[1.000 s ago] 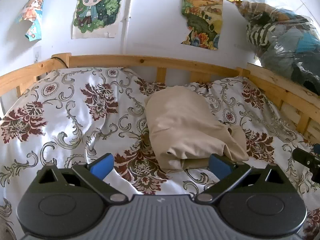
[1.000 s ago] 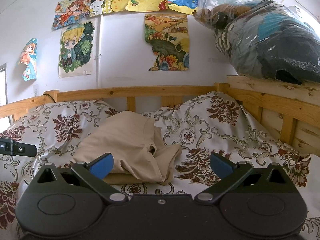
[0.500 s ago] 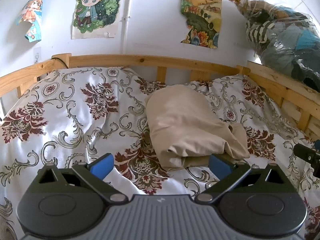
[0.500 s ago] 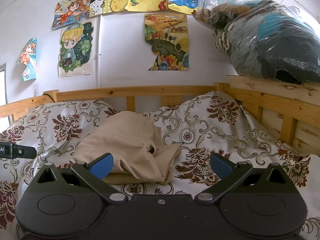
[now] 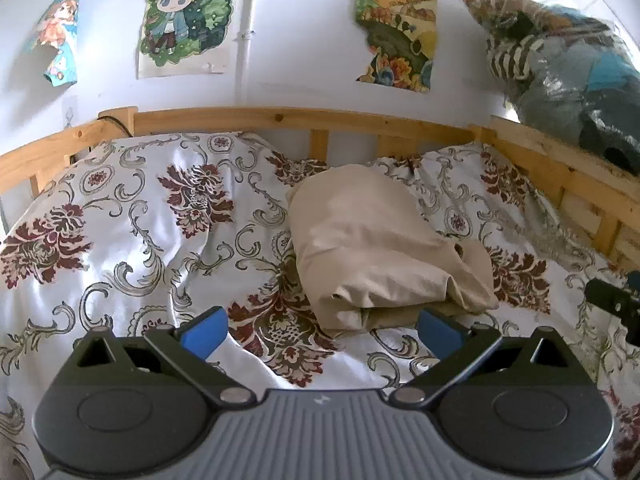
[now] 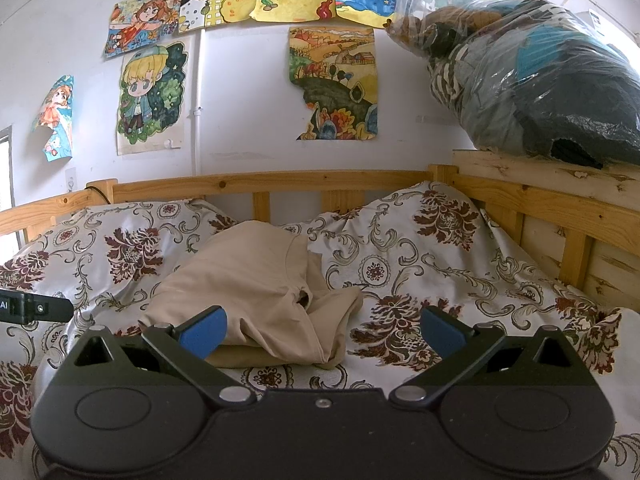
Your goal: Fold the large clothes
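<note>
A beige garment [image 5: 376, 244] lies folded in a bundle on the floral bedspread [image 5: 132, 240], with a loose flap at its right. It also shows in the right wrist view [image 6: 256, 280]. My left gripper [image 5: 322, 330] is open and empty, held just short of the bundle's near edge. My right gripper [image 6: 322, 330] is open and empty, in front of the bundle's near right corner. The tip of the right gripper [image 5: 612, 300] shows at the left wrist view's right edge, and the left gripper's tip [image 6: 32, 308] at the right wrist view's left edge.
A wooden bed rail [image 6: 280, 182] runs along the back and right side. A clear plastic bag of clothes [image 6: 532, 80] sits on the right ledge. Drawings [image 6: 334, 84] hang on the white wall. The bedspread [image 6: 420, 264] bulges at the back right.
My left gripper has drifted slightly, so the garment sits a touch higher in its view. The right gripper and the garment have not visibly moved.
</note>
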The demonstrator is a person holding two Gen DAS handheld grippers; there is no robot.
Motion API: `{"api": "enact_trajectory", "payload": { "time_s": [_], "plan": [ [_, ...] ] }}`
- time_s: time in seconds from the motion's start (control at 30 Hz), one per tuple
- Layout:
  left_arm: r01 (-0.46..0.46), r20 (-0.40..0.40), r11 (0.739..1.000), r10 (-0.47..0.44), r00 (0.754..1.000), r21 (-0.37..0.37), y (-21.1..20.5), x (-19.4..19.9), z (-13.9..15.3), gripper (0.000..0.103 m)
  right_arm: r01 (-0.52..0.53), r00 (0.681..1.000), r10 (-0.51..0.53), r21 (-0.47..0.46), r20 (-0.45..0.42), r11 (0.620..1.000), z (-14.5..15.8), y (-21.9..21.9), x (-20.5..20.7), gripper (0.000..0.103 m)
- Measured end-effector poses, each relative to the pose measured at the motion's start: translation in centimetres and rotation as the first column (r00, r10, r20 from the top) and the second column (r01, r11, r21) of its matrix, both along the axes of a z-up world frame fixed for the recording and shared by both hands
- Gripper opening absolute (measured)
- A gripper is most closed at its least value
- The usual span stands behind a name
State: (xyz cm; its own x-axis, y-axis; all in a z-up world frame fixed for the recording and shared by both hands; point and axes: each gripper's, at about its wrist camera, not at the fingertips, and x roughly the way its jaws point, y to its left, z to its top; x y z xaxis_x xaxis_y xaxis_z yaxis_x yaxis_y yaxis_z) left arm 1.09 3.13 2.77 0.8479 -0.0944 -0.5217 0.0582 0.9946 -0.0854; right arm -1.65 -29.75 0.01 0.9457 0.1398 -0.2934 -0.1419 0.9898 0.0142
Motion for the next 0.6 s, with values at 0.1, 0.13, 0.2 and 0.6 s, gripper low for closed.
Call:
{"api": "enact_trajectory", "payload": {
  "time_s": [0.1,0.13,0.2,0.6],
  "plan": [
    [-0.013,-0.001,0.999,0.013,1.000,0.037,-0.44,-0.07,-0.09,0.102,0.001,1.000,-0.001,-0.001,-0.002,1.000,-0.06,-0.05,-0.01,0.102],
    [-0.013,-0.004,0.999,0.013,1.000,0.049,-0.55,-0.03,-0.12,0.102,0.000,1.000,0.000,-0.001,-0.002,1.000,-0.06,-0.03,0.05,0.102],
    [-0.008,-0.015,0.998,0.009,1.000,0.066,-0.72,0.07,-0.22,0.102,0.001,1.000,-0.001,-0.001,-0.003,1.000,-0.09,-0.07,0.03,0.102],
    [0.010,0.016,0.994,-0.012,1.000,0.108,-1.06,-0.33,-0.18,0.102,0.002,1.000,-0.002,0.000,0.000,1.000,-0.11,-0.13,0.01,0.102]
  ]
}}
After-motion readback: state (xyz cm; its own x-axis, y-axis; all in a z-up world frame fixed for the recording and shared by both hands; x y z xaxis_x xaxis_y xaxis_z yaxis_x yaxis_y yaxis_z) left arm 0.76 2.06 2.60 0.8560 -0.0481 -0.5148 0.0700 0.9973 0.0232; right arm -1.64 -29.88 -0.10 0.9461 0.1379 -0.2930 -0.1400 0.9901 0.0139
